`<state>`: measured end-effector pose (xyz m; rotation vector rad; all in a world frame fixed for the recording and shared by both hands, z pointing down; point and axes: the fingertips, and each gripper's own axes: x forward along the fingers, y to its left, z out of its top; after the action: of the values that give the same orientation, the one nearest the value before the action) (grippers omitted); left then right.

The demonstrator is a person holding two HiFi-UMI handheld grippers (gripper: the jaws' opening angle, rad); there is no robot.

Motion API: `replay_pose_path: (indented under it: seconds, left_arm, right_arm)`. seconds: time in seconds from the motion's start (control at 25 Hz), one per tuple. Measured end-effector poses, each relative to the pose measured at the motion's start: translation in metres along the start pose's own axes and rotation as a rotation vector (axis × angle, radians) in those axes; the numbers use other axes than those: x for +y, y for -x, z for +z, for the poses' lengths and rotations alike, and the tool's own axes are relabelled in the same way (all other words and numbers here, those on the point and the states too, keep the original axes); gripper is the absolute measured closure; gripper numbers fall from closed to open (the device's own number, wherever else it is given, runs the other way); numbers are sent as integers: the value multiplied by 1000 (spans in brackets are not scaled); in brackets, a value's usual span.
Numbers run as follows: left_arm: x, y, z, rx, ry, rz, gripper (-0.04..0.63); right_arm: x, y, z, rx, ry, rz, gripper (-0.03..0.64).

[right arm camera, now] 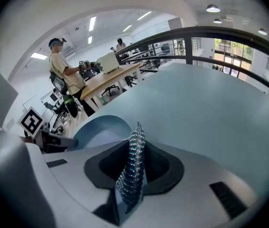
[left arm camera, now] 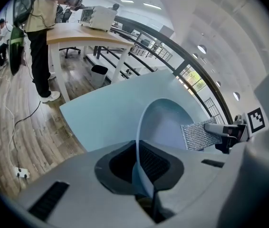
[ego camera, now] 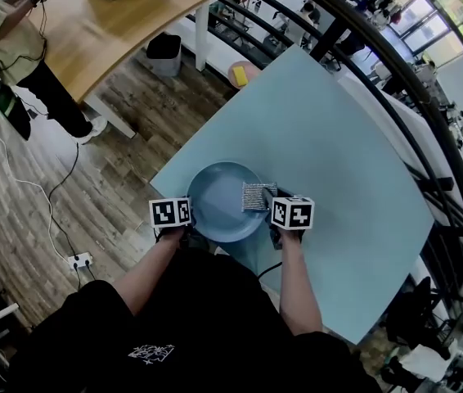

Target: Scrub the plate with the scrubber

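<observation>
Plate: a round, pale blue plate with a shallow well, at the near corner of the light blue table, close to the table's edge.
In the plate: no food or water that I can see. Only the scrubber is over it, on the right side of the well near the rim.
Scrubber: a silvery mesh pad, roughly square. It is pinched at one end, and the free end reaches in over the plate. I cannot tell whether it presses on the surface.
Left gripper: clenched on the plate's left rim. The thin blue edge runs straight between its two jaws.
Right gripper: clamped on the scrubber, whose glittering mesh stands on edge between the jaws.
Grippers together: they sit on opposite sides of the plate with their marker cubes facing up, left at the left rim and right at the right rim.
Bin: a dark waste bin on the wood floor, beside a leg of the wooden desk and well apart from the blue table. I cannot make out what is inside it.
Elsewhere: another person stands at the far end of that desk, and a white power strip lies on the floor.
</observation>
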<state>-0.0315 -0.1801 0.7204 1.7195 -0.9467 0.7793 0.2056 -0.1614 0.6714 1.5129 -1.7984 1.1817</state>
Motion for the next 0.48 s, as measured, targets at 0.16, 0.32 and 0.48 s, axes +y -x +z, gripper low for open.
replay_pose_path:
  seconds: [0.16, 0.32, 0.48]
  left_arm:
    - [-1, -1, 1, -6, 4, 5, 574]
    - [-1, -2, 1, -7, 9, 11, 574]
    - [-2, -1, 0, -8, 17, 17, 574]
  right_arm:
    - [1, 8, -8, 76, 98, 48, 529]
    - [10, 7, -17, 101, 98, 133, 529]
    - [17, 8, -29, 113, 75, 172, 531]
